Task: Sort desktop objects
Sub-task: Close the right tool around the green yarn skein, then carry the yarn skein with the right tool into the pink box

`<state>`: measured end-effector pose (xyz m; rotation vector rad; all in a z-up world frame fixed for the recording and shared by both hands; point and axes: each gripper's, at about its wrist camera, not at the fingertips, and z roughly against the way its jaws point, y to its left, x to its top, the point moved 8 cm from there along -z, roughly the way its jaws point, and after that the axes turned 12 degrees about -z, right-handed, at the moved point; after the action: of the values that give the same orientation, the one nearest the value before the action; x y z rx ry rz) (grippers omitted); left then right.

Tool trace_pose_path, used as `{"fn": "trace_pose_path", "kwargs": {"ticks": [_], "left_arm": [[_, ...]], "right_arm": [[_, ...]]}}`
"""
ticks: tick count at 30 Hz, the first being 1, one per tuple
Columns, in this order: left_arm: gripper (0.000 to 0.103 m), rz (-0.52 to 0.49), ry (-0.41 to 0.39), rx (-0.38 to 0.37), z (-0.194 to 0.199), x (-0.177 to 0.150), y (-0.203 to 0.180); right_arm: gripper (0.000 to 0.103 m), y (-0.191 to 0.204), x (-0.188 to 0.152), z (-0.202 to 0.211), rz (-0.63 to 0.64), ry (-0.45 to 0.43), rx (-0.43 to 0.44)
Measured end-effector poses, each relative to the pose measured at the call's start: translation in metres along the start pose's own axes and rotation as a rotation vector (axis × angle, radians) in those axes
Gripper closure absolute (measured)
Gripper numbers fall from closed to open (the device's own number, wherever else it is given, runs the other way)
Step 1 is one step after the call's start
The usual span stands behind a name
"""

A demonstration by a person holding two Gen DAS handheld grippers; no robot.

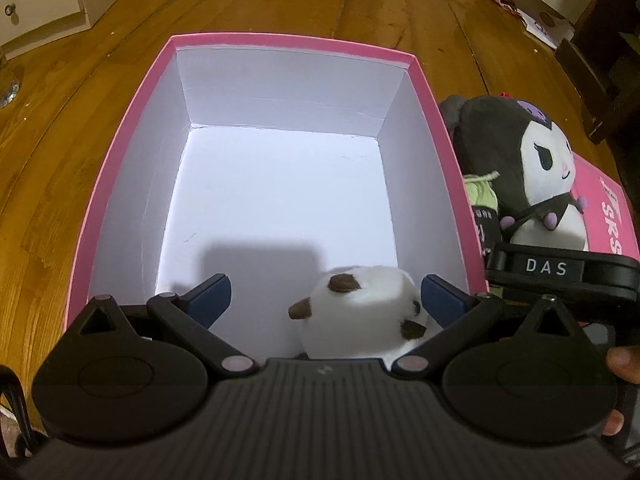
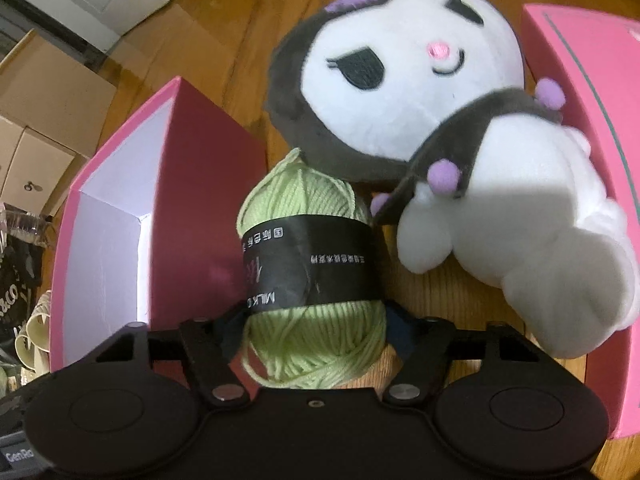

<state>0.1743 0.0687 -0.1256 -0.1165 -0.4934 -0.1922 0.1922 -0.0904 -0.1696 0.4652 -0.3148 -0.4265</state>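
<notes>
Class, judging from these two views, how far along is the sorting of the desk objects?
Done: a small white plush lies in the pink box, under the open left gripper. In hand: the right gripper flanks the green yarn. Left: the black-hooded plush outside.

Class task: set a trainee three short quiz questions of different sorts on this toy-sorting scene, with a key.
1. True or false: the left gripper is clamped on the small white plush.
2. Which thing sits between the right gripper fingers? A) green yarn ball B) black-hooded plush C) pink lid
3. Fill in: the small white plush lies inside the pink ____.

Key: 1 false, its jaws are wide open; 2 A; 3 box.
</notes>
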Motion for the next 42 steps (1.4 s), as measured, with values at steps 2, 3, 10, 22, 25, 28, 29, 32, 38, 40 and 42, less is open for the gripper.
{"fn": "trace_pose_path", "kwargs": {"ticks": [2, 3, 10, 22, 25, 28, 29, 32, 38, 40, 42], "left_arm": [[0.000, 0.000, -0.001, -0.001, 0.000, 0.000, 0.000], [0.000, 0.001, -0.002, -0.002, -0.001, -0.001, 0.000], [0.000, 0.016, -0.011, 0.057, 0.009, -0.002, 0.007], [0.000, 0.056, -0.120, 0.015, 0.056, 0.014, 0.019], [0.000, 0.075, -0.158, 0.036, 0.073, 0.023, 0.023], [0.000, 0.072, -0.180, 0.061, 0.086, 0.023, 0.028], [0.000, 0.070, -0.174, 0.067, 0.087, 0.022, 0.030], [0.000, 0.090, -0.173, 0.062, 0.091, 0.018, 0.043], [0.000, 0.215, -0.170, 0.043, 0.089, 0.010, 0.075], [0.000, 0.214, -0.164, 0.030, 0.088, 0.007, 0.080], [0.000, 0.214, -0.153, 0.020, 0.085, 0.005, 0.085]], "right_arm": [[0.045, 0.005, -0.003, 0.002, 0.027, -0.019, -0.007], [0.046, 0.007, -0.004, 0.002, 0.039, -0.027, -0.012], [0.051, 0.021, -0.015, 0.023, 0.046, -0.078, 0.012], [0.051, 0.040, -0.013, 0.077, 0.060, -0.149, 0.139], [0.051, 0.051, -0.016, 0.097, 0.127, -0.169, 0.166], [0.051, 0.070, -0.021, 0.104, 0.126, -0.128, 0.252], [0.051, 0.075, -0.024, 0.106, 0.136, -0.113, 0.274], [0.051, 0.093, -0.040, 0.106, 0.235, -0.088, 0.264], [0.050, 0.114, -0.062, 0.076, 0.319, 0.009, 0.230], [0.050, 0.121, -0.069, 0.065, 0.348, 0.046, 0.219], [0.050, 0.127, -0.075, 0.055, 0.360, 0.093, 0.217]]}}
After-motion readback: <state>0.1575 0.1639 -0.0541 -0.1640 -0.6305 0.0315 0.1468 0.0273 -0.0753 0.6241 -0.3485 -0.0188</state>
